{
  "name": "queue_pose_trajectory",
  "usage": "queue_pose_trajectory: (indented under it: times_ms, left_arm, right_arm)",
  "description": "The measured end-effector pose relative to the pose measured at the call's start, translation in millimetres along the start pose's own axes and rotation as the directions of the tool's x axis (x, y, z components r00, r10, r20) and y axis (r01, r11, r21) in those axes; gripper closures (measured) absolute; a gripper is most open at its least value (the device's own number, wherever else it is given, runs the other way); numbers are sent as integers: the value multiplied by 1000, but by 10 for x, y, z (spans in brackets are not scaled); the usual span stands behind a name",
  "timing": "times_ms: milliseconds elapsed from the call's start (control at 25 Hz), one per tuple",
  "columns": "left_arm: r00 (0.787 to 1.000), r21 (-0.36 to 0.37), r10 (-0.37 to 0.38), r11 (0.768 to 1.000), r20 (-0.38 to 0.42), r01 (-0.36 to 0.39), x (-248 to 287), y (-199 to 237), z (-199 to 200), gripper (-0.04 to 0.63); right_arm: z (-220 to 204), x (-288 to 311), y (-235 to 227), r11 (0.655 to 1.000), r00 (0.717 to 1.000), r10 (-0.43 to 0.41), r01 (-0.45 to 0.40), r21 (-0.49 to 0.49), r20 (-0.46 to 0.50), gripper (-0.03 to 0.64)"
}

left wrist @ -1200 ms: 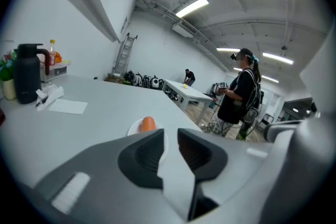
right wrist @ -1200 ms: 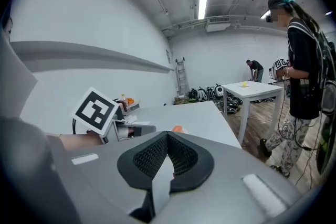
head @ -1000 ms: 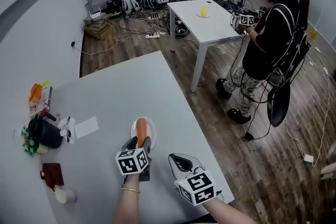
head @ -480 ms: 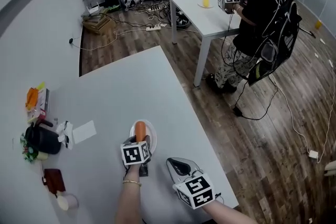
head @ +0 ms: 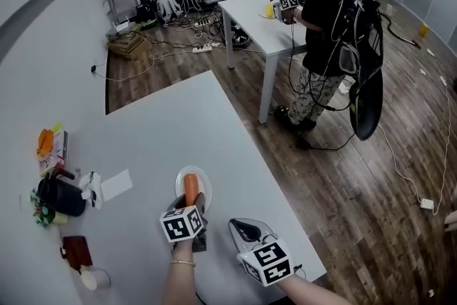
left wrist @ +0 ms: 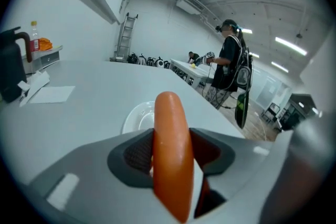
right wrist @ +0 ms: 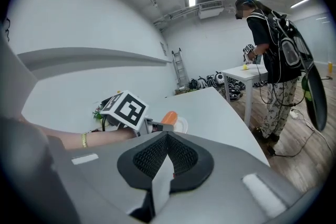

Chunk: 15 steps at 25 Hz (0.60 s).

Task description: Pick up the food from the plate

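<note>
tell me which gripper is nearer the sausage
Left. The left gripper has its fingers clamped on the sausage, over the plate. The right gripper sits off to the right, nearer the person, fingers together, not touching the sausage.

My left tool [left wrist: 170, 165] fills the lower part of the view. Its two grey jaws are closed on an orange sausage [left wrist: 170, 139], with the dark ribbed pads [left wrist: 137, 155] pressing it from both sides. The sausage points away from me, and its rounded far end overlaps a white plate [left wrist: 135, 117] that sits on the pale grey surface [left wrist: 94, 86] just beyond the jaws. Near the surface's left edge are a black kettle [left wrist: 10, 73], a sheet of paper [left wrist: 50, 93] and a bottle with a yellow cap [left wrist: 34, 39]. Past the surface's far right edge a person [left wrist: 228, 68] stands at a white table [left wrist: 184, 66]. A ladder [left wrist: 124, 39] leans against the back wall.
</note>
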<state>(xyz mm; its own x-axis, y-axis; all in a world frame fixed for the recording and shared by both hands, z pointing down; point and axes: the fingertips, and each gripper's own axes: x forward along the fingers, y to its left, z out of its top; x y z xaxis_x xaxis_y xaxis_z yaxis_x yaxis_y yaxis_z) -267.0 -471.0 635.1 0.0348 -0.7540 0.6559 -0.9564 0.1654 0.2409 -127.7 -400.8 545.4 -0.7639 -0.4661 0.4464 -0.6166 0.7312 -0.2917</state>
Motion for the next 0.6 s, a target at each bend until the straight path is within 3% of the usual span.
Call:
queue_pose_trajectory:
  times_ms: [120,280,600]
  left_arm:
    - [997,-27,-31,999,69,33,-419,-126,-22,383]
    - [989,13,-31,999,147,30,-1085,-284,-86,383]
    - [972,55,-89,995,219,79,-2148,-478,-498,383]
  right_arm:
    - [-18,-74,121,1000,1000,-13,13,-3,14,618]
    - [-15,-205,310,999,998,-39,40,-23,41,618]
    - [-174,-626,832,994,992,-85,91,-63,91,618]
